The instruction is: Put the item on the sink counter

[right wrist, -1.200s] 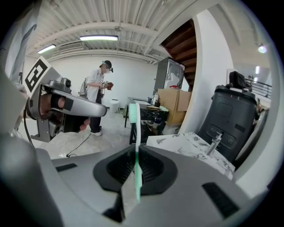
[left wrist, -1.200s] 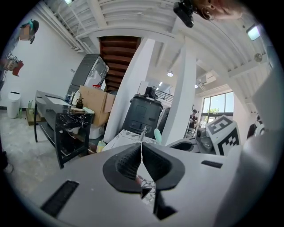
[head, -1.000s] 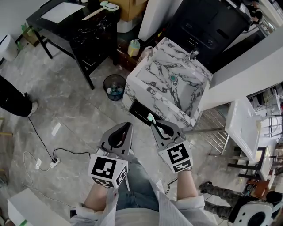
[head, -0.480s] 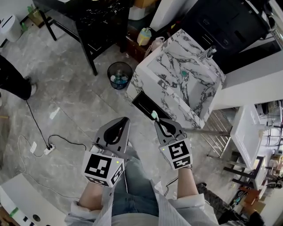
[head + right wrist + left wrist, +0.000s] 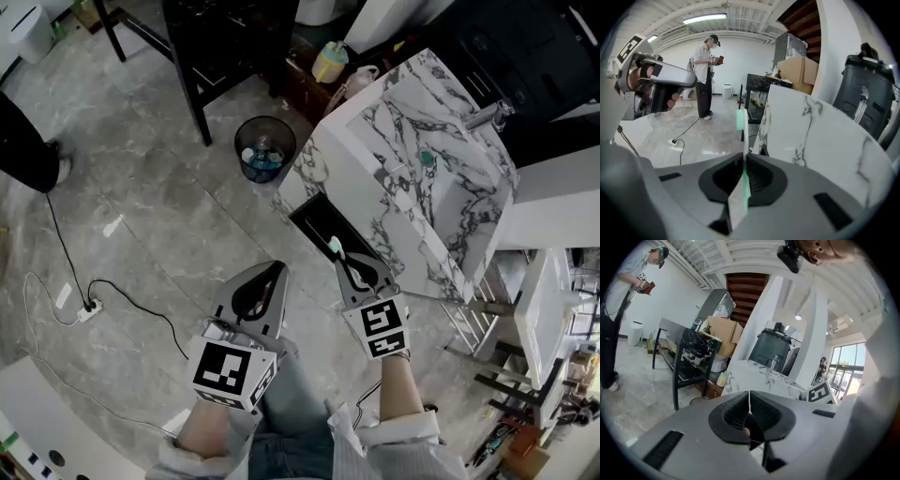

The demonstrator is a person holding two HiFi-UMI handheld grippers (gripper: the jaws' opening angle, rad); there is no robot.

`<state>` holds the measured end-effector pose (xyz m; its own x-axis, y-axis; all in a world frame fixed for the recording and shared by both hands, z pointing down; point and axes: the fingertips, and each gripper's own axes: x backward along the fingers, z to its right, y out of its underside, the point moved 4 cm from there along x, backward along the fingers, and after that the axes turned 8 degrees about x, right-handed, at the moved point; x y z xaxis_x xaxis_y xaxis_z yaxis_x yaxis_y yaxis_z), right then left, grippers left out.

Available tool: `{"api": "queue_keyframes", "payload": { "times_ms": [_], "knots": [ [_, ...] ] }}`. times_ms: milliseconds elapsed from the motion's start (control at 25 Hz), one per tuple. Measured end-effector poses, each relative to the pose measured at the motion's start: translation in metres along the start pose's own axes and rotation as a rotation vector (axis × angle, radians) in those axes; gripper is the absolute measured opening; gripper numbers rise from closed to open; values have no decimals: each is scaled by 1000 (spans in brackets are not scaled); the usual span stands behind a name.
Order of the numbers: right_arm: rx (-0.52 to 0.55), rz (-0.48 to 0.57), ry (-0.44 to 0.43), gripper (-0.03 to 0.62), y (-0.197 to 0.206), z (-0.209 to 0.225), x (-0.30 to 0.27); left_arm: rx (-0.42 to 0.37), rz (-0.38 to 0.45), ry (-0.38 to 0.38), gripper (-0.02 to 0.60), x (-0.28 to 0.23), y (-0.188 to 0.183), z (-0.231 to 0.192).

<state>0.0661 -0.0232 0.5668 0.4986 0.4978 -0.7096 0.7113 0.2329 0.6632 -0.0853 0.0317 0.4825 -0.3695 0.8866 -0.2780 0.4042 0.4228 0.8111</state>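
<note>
The waste bin point(image 5: 264, 148) stands on the floor point(image 5: 141, 216), just left of the sink desk point(image 5: 422, 89). Before the desk hang the left tongs point(image 5: 271, 275) and right tongs point(image 5: 354, 278), side by side, with the toothbrush point(image 5: 336, 248) in the right.

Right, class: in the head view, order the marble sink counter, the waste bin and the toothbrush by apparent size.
1. marble sink counter
2. waste bin
3. toothbrush, smallest despite being nearest the camera

Ahead of right claw point(image 5: 350, 270): front wall of white black-veined marble sink table point(image 5: 450, 89) bars a low approach | above: near rim bare, chrome tap point(image 5: 490, 115) at far side | left: round black waste bin point(image 5: 264, 148), black-framed side table point(image 5: 202, 103) | grey stone floor point(image 5: 141, 187) between: open, apart from white power strip with black cable point(image 5: 82, 309)
</note>
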Motion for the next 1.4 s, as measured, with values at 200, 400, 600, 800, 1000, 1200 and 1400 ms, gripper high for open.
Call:
{"api": "queue_keyframes", "payload": {
  "times_ms": [200,400,600,800,1000,1200,1400],
  "knots": [
    [60,-57,46,31,33,3,-49,26,2,-3,21,-21,36,-18],
    [74,-122,99,31,71,5,-96,85,-3,-18,21,-39,69,-44],
    [95,-157,152,31,104,14,-133,103,-6,-38,21,-52,99,-70],
    [108,-205,175,31,131,26,-160,83,-33,-47,21,-66,126,-88],
    [124,-255,170,32,157,36,-188,91,-64,-36,21,-80,151,-93],
    [171,-312,158,32,172,43,-216,96,-80,-28,21,-90,166,-98],
    [153,-334,162,32,179,47,-233,90,-97,-38,21,-103,175,-107]
  ]
}}
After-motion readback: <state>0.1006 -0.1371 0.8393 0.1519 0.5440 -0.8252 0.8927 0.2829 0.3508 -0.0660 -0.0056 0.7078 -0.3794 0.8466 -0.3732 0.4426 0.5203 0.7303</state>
